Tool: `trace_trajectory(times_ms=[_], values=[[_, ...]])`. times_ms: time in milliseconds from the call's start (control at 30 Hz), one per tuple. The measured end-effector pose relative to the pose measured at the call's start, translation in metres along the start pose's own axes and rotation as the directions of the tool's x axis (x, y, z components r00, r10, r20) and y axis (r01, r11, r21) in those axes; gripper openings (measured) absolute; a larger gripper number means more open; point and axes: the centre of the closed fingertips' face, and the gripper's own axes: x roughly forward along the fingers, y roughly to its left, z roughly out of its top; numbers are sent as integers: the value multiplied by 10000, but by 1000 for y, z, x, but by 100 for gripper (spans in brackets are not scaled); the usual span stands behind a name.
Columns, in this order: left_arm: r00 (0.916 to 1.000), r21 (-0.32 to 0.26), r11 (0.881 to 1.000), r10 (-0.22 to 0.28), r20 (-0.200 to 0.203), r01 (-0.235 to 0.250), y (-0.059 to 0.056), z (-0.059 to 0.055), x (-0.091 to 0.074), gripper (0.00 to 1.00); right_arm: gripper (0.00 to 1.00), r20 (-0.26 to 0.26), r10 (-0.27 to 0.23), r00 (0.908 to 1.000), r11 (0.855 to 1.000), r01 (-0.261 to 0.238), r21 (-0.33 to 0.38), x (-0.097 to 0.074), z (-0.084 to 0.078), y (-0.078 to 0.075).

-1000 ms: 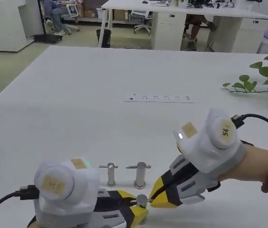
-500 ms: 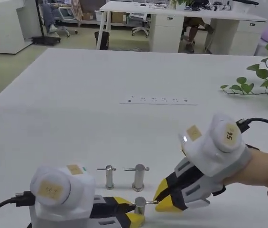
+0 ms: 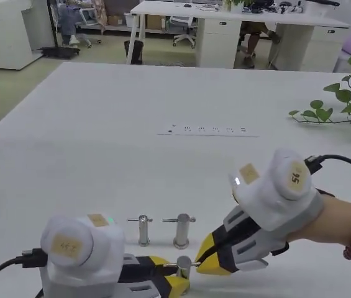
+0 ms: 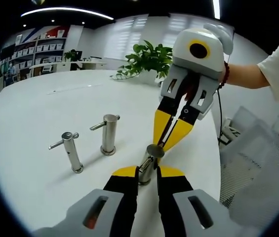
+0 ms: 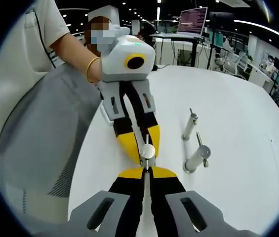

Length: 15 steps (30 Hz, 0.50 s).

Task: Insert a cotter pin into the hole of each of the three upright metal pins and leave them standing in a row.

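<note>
Centrally, shiny cylindrical pin in left tool, cotter pin in right tool

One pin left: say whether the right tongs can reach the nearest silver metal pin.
Likely yes: left tongs clamp the silver metal pin low, head bare; right tongs, holding a thin cotter pin, sit beside it.

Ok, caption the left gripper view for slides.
Left gripper grips nearest metal pin; right gripper holds a cotter pin at its head.
</note>
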Motion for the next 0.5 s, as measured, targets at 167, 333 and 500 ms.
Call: trace_trajectory(times_ms=[167,333,500], values=[[10000,-222,9997,-66,67,68,0,0,1,13,5,31,19,10000,10000,-19,24,2,2,0],[9999,-298,9995,-83,74,85,0,0,2,13,5,16,22,10000,10000,-22,-13,4,4,0],[9999,-322,9994,-89,73,91,1,-1,3,13,5,29,-4,10000,10000,4,62,4,4,0]])
